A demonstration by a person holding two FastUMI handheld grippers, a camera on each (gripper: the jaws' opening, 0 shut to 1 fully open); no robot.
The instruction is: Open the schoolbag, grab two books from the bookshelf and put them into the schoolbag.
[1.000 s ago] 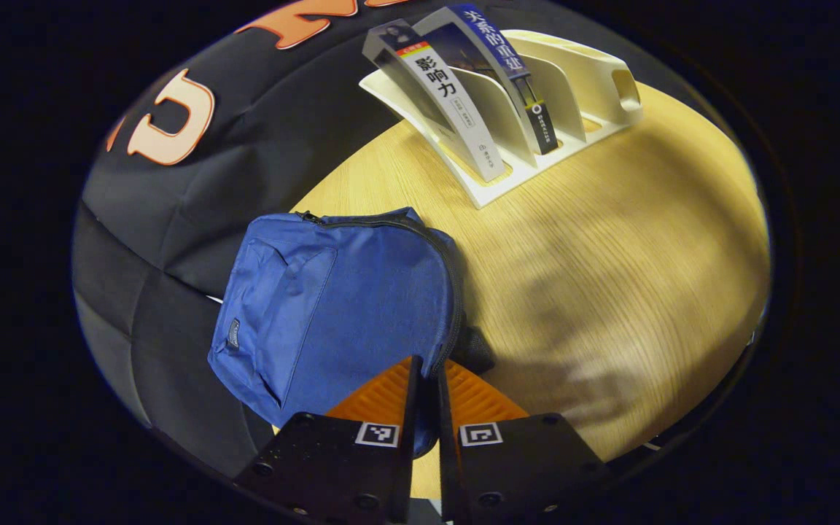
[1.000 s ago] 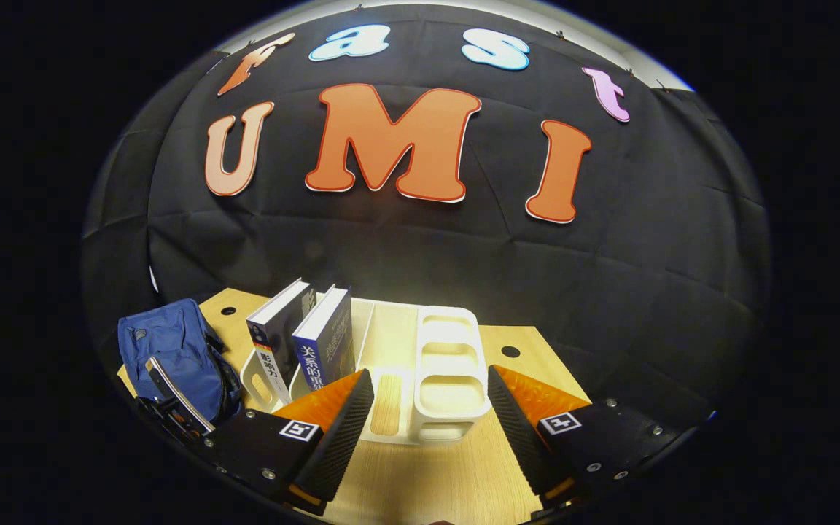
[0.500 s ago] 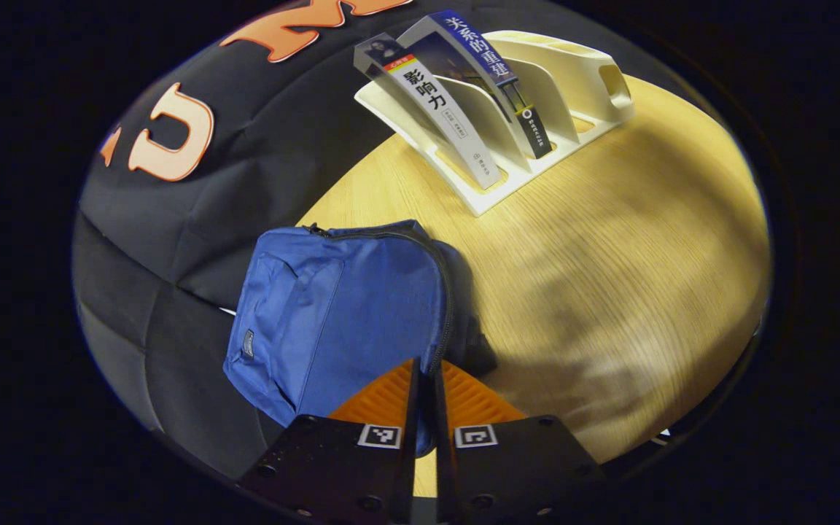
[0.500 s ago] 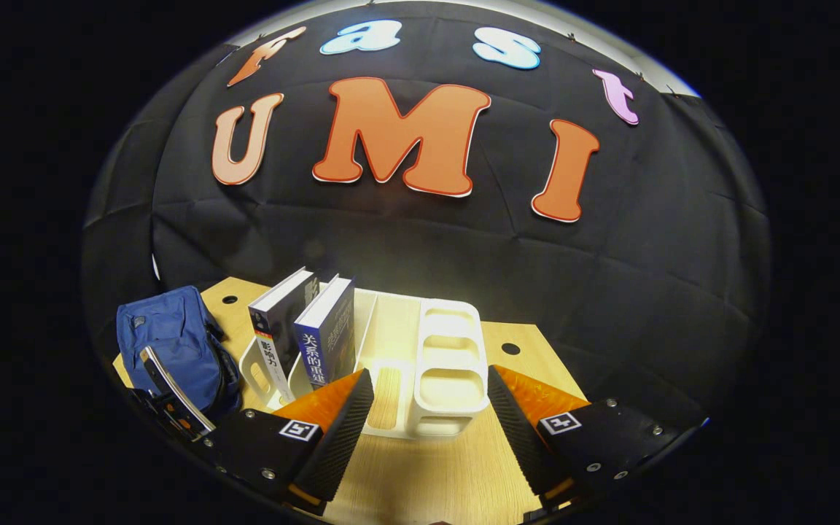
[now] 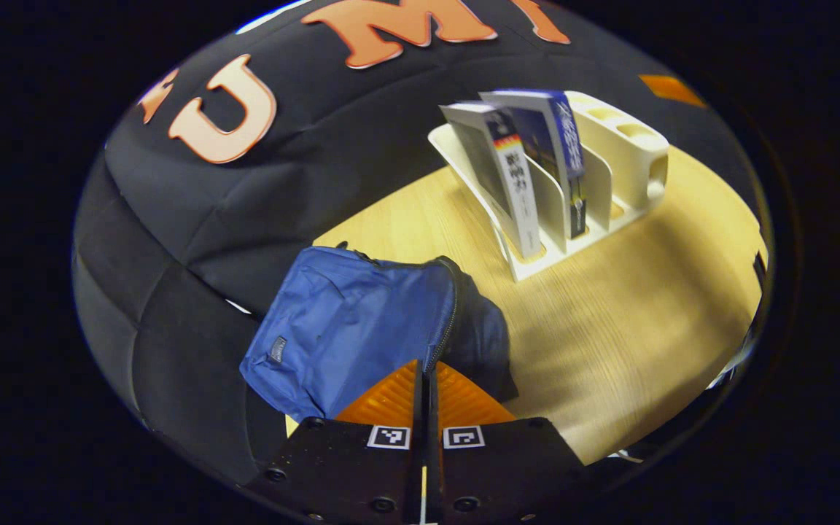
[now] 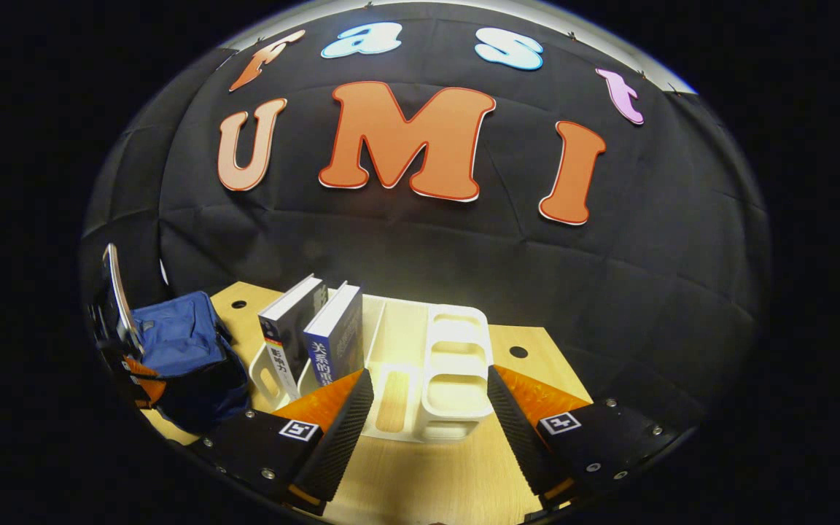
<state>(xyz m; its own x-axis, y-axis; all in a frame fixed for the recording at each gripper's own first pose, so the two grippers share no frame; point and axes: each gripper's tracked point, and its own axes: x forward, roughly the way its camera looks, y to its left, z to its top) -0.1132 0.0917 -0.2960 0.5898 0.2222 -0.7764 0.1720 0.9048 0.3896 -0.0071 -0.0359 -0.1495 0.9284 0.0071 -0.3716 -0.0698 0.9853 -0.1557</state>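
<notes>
The blue schoolbag (image 5: 347, 328) lies at the table's left end, its zipper (image 5: 450, 328) running down into my left gripper (image 5: 426, 372), which is shut on it at the bag's near edge. In the right gripper view the bag (image 6: 179, 339) bulges upward with the left gripper (image 6: 149, 379) at its near side. Two books stand tilted in the white bookshelf (image 5: 624, 153): a grey-spined book (image 5: 515, 186) and a blue book (image 5: 562, 138). My right gripper (image 6: 431, 408) hangs open in front of the bookshelf (image 6: 453, 372), with the grey-spined book (image 6: 289, 335) and the blue book (image 6: 336, 339) left of it.
The wooden table (image 5: 609, 328) stretches between bag and bookshelf. Small round holes (image 6: 517, 352) sit near its back edge. The booth's black cloth wall stands close behind the bookshelf and beside the bag. The bookshelf's right-hand slots hold nothing.
My left gripper has risen and swung, pulling the bag's zipper edge up, so the bag now stands fuller. Its fingers have closed tighter. The right gripper has hardly moved.
</notes>
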